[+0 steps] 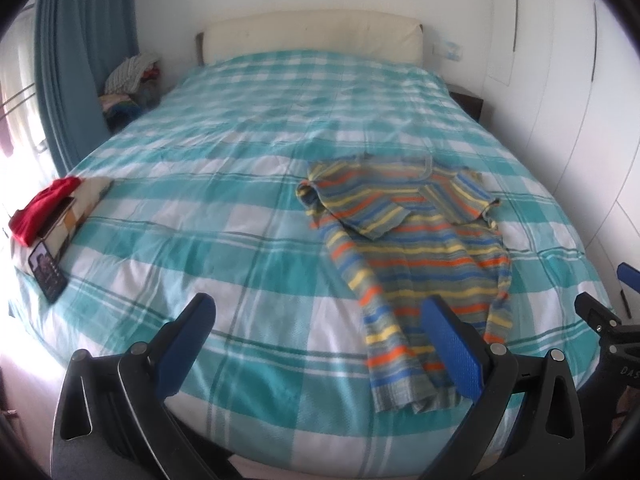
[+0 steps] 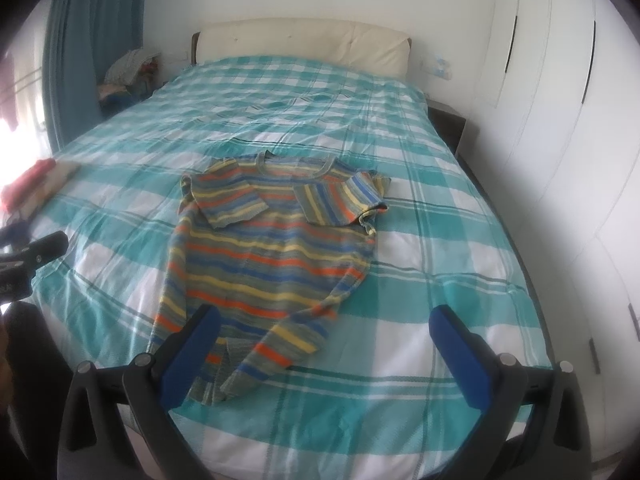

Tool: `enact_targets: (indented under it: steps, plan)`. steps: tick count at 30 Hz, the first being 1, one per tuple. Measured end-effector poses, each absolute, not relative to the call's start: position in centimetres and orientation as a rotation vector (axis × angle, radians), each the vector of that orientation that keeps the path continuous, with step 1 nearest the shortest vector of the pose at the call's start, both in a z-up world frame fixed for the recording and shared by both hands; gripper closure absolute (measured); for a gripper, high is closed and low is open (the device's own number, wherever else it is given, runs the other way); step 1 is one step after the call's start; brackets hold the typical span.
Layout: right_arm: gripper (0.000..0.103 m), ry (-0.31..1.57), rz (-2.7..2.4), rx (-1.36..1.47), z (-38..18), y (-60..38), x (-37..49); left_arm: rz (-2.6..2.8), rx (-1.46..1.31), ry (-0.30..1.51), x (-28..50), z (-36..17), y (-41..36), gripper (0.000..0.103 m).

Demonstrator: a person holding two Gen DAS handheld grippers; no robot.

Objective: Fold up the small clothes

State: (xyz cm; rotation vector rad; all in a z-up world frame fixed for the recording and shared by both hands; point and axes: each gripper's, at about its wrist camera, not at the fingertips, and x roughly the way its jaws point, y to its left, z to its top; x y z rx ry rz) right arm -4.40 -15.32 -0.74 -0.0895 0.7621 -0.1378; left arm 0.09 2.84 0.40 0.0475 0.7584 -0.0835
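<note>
My left claw and right claw both hover spread wide, gripping nothing, above the foot edge of the teal-and-white checked bed. The striped knit sweater lies flat mid-bed, sleeves folded across its chest, collar toward the headboard, long axis running headboard to foot, with bare cover on either side.

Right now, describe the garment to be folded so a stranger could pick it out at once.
Start from the big bed with the teal-and-white checked cover. On its near half lies a small knitted sweater, neckline toward the headboard, both sleeves folded in across the chest. It is the only thing striped in orange, yellow, blue and grey; the red cloth sits apart at the bed's left edge.
</note>
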Motion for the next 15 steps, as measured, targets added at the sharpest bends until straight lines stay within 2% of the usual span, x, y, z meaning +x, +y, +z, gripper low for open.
enact_targets:
  steps: [15]
  plan:
    - [0.000,0.781,-0.138,-0.093,-0.87,-14.94,-4.63,-0.085,0.055,0.773,-0.14,0.35,2.62,0.000]
